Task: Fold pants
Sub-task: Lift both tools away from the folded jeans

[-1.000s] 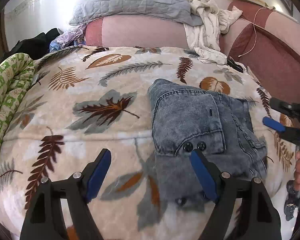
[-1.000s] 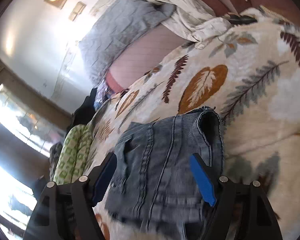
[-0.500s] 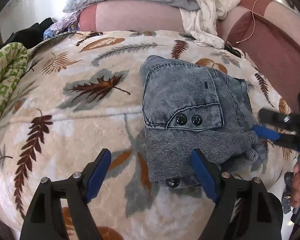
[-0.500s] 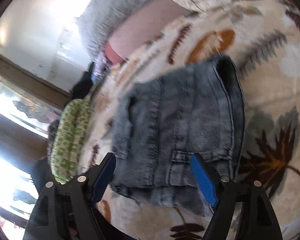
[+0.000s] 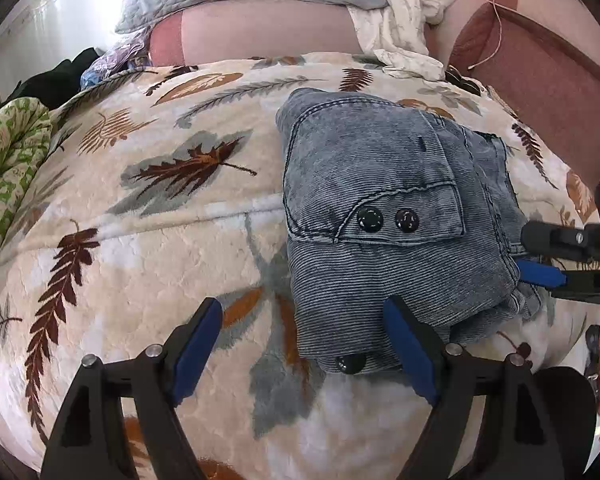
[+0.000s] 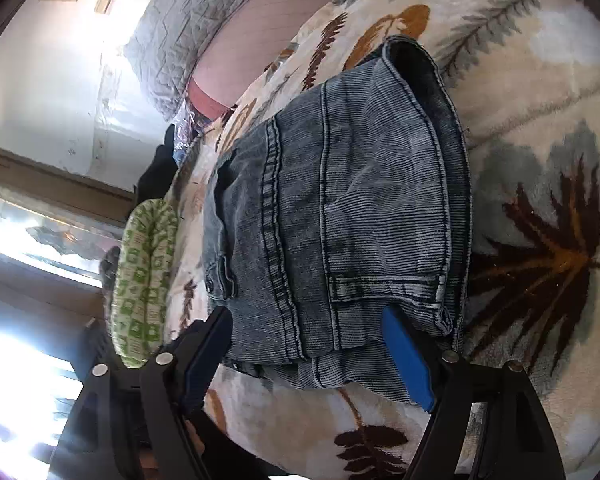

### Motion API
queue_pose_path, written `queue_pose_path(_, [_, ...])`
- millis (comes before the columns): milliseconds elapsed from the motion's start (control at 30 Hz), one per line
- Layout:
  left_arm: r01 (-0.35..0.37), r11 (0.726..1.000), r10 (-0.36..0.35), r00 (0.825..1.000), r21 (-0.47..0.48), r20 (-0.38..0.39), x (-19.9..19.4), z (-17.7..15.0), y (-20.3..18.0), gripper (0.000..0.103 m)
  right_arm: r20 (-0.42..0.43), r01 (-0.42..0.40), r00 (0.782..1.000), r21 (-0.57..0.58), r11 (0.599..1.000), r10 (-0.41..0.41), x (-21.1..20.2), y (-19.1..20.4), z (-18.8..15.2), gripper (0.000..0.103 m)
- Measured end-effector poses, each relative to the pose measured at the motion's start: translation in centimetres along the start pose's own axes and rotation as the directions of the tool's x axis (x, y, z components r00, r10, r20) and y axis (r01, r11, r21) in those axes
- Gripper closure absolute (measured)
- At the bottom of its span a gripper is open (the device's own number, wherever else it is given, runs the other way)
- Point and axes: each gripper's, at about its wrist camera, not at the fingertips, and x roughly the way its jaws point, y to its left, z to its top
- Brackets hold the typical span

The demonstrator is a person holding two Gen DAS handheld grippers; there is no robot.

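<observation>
both claws are standing released, the left claw (image 5: 302,326) and right claw (image 6: 306,334) hovering at the edges of the folded grey denim pants (image 5: 384,216) lying on the leaf-print blanket (image 5: 160,208).

The left gripper (image 5: 302,330) has two black angular arms, each with two silver screw heads behind a blue pad on its inner face. The right gripper (image 6: 306,338) matches it: black arms, silver screws, blue pads (image 6: 406,358) lining both jaws.
</observation>
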Motion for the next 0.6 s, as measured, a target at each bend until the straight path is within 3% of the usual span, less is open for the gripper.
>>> queue_pose_path(200, [-0.03,0.999,0.03,0.999,-0.011,0.024,-2.2,0.5,-0.3,0.019,-0.01,0.06,0.998,-0.048,0.997,-0.061,-1.1,1.8,-0.3,0.023])
queue_pose_path(433, [-0.077,0.997,0.075,0.987,0.014,0.142,-7.0,1.3,-0.9,0.019,0.131,0.157,0.982,-0.168,0.973,-0.136,-5.9,5.1,-0.6,0.02])
queue_pose_path(600, [-0.109,0.994,0.103,0.972,0.013,0.209,-10.0,2.0,-1.0,0.019,0.265,0.313,0.933,-0.268,0.911,-0.243,-8.5,8.6,-1.4,0.016])
